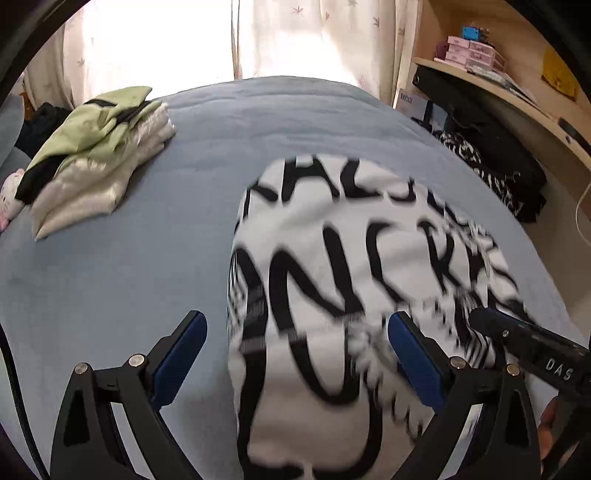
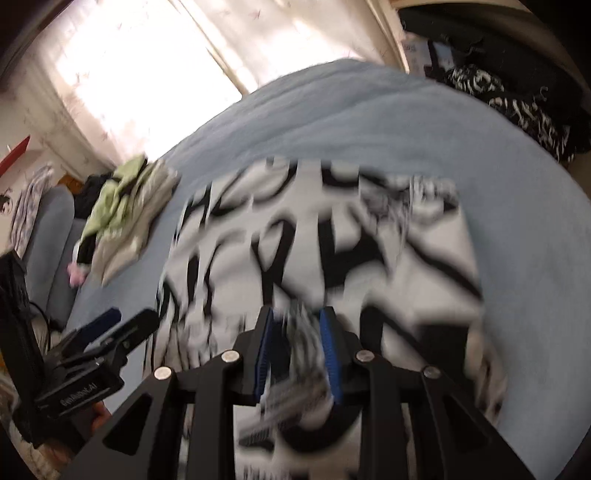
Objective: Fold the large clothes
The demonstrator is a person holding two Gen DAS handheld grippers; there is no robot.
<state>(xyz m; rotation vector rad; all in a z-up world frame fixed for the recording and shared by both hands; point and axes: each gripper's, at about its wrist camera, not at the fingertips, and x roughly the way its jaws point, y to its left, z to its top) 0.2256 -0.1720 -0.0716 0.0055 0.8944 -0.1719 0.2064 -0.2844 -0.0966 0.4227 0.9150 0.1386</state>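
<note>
On the soft blue bed [image 1: 110, 280], a white garment [image 1: 332, 266] with bold black lettering is pinched by the right gripper [image 2: 297, 354], while the left gripper [image 1: 295, 354] hangs spread.

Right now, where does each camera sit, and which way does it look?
Left wrist: on the left tool, open, above the bed; it looks over the printed garment toward the curtain; the right tool shows.
Right wrist: on the right tool, shut on the garment, facing the curtain; the left tool shows at the left.
Shared: bed, garment, folded pile.
</note>
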